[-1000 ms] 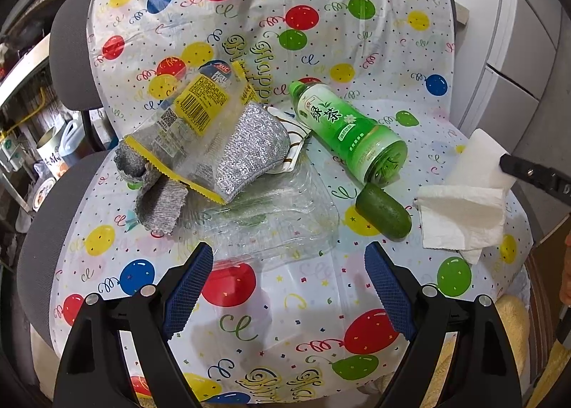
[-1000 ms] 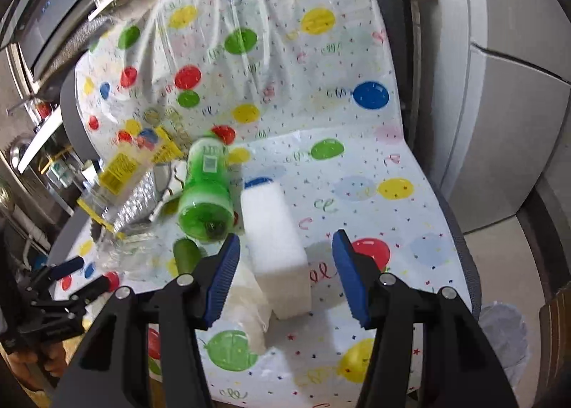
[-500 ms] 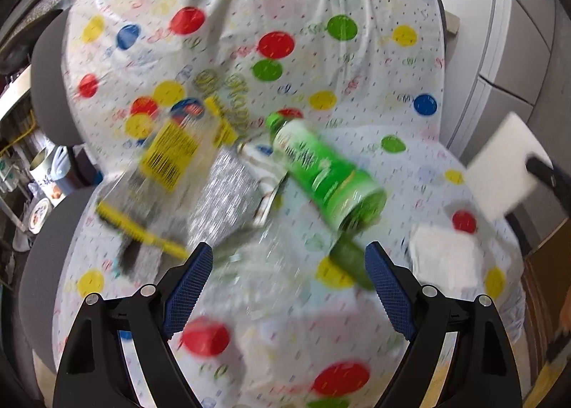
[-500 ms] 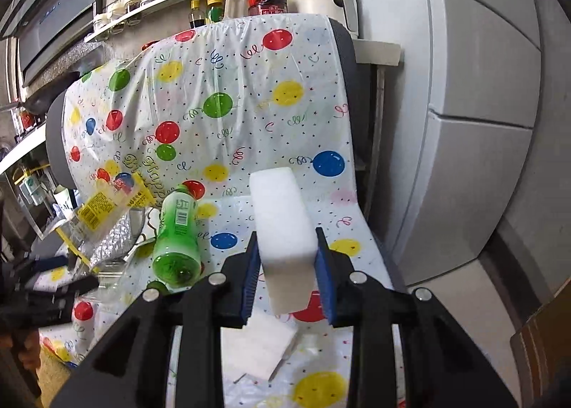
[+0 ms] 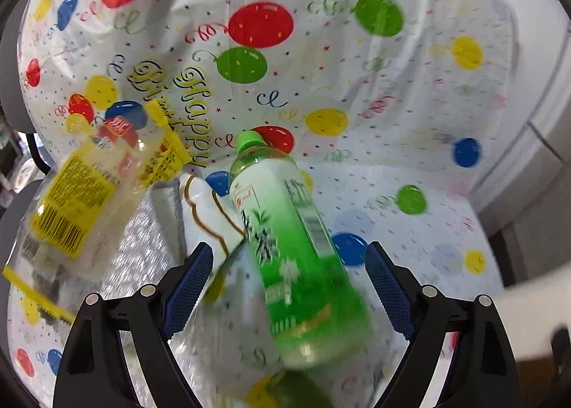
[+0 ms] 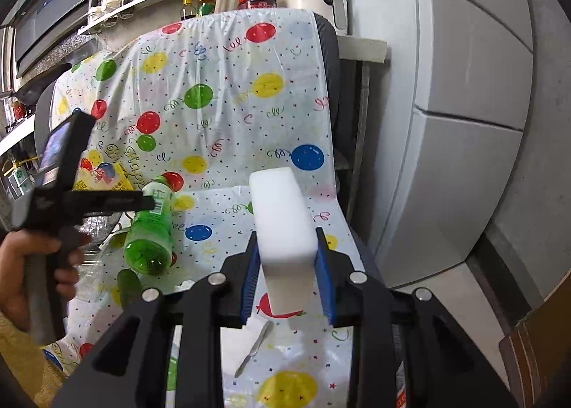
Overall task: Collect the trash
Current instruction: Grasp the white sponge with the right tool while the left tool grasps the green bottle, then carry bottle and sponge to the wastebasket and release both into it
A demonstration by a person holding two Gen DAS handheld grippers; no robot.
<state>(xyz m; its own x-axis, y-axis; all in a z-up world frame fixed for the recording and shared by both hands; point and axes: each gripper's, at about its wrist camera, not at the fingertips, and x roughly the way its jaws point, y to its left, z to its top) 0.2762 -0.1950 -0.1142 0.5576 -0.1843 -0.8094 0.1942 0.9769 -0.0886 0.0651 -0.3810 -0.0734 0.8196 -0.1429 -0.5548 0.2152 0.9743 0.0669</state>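
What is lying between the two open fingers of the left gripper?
In the left wrist view, the green tea bottle lies between the open fingers of the left gripper, cap pointing away. The pads are apart from it. A white wrapper touches its left side.

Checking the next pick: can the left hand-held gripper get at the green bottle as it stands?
Probably yes. The left hand-held gripper is open with the green bottle lying between its fingers, nothing above it. A white wrapper crowds one side.
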